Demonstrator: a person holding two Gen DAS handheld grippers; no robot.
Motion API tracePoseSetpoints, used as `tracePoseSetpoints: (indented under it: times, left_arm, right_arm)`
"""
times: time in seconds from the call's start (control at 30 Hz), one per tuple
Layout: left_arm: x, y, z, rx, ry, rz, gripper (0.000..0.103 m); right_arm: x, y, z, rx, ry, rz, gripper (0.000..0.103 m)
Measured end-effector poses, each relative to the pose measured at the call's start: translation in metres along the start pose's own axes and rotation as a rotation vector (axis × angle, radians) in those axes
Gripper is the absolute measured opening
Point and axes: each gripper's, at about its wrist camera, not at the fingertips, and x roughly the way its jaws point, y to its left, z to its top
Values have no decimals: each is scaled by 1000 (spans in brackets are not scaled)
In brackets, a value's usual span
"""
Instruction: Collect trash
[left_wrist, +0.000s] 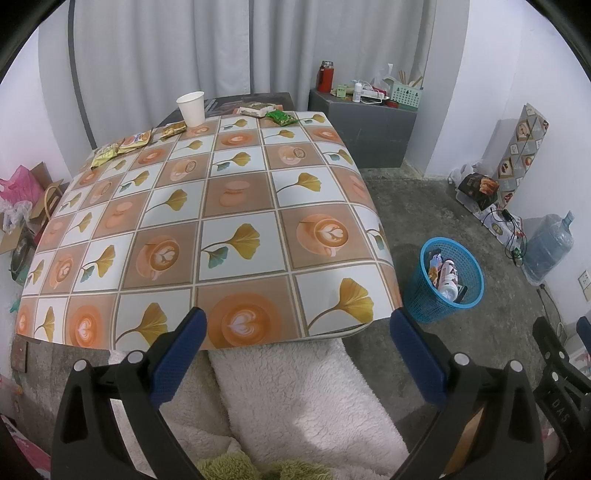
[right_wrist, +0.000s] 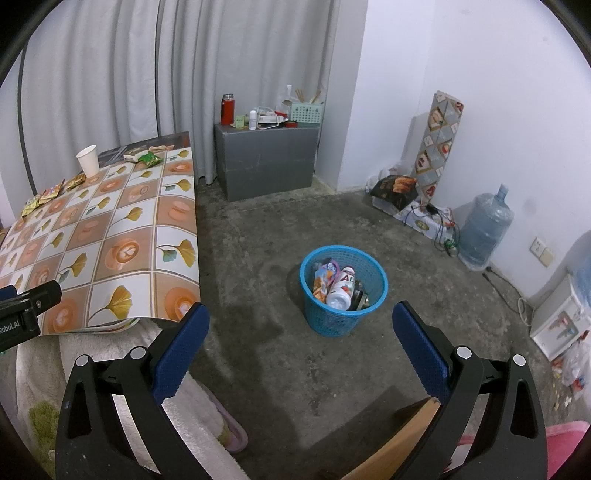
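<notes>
left gripper (left_wrist: 297, 326): fingers released and spread wide, holding nothing, at the near edge of the counter (left_wrist: 236, 199), above a white fleecy blanket (left_wrist: 295, 398).
snack wrappers (left_wrist: 122, 146): yellow and gold packets in a row along the far left edge of the counter.
paper cup (left_wrist: 191, 108): white, upright, at the far edge just right of the wrappers.
green packet (left_wrist: 280, 117): far edge, touching a flat white box (left_wrist: 253, 109) on its left.
blue basket (right_wrist: 342, 290): on the concrete floor well right of the counter; a white bottle (right_wrist: 341, 288) and a coloured pouch (right_wrist: 323, 275) lie inside.
right gripper (right_wrist: 300, 325): fingers released, empty, over the floor with the basket between them in its view.
water jug (right_wrist: 485, 229): by the right wall.
</notes>
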Motion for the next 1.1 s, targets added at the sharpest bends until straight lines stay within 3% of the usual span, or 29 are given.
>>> tracePoseSetpoints:
  times: [1.1]
  left_arm:
    - [-1, -1, 1, 1, 1, 1, 97]
  right_arm:
    - [3, 1, 1, -6, -3, -4, 95]
